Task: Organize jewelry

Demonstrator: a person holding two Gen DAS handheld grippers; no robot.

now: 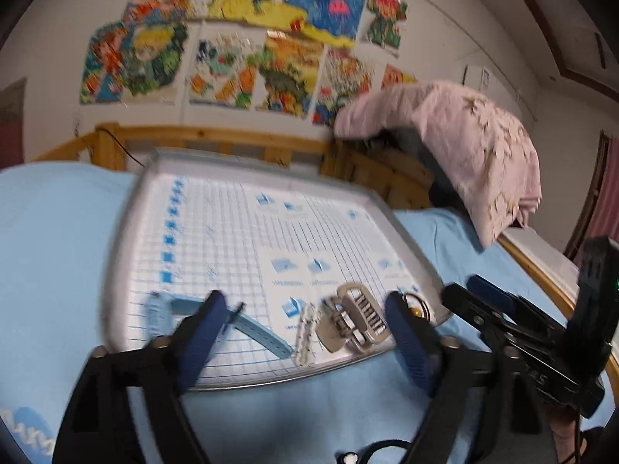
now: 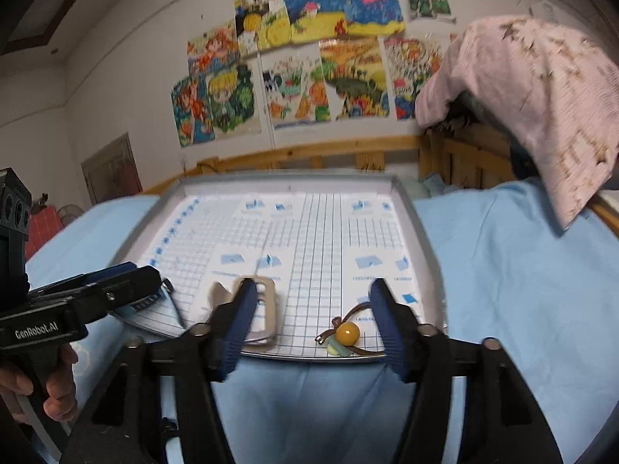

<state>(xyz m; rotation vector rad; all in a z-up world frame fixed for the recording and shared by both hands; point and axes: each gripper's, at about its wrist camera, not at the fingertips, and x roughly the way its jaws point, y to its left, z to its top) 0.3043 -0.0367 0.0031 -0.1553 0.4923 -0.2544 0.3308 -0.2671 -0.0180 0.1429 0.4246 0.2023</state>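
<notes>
- Jewelry lies along the near edge of a gridded tray (image 1: 162, 178) set on a light blue bedsheet (image 1: 58, 232): a blue watch strap (image 1: 259, 332), a white beaded clip (image 1: 307, 334), a metal buckle piece (image 1: 356, 319), and an amber bead on a brown cord (image 2: 347, 333).
- Left gripper (image 1: 305, 332) hangs over that near edge with its jaws spread wide and nothing between them; the beaded clip and the buckle piece sit in the gap, the clip's long axis running roughly along the fingers.
- Right gripper (image 2: 314, 319) is likewise wide open and empty. The amber bead rests just inside its right finger, close to the tray rim; the buckle piece is partly hidden behind its left finger.
- Judging by this, the right gripper is nearer the bead and the left nearer the clip and strap.
- Both views are blurred, so I cannot tell whether any finger touches the tray.
- No piece looks sorted yet; the task seems barely started.
</notes>
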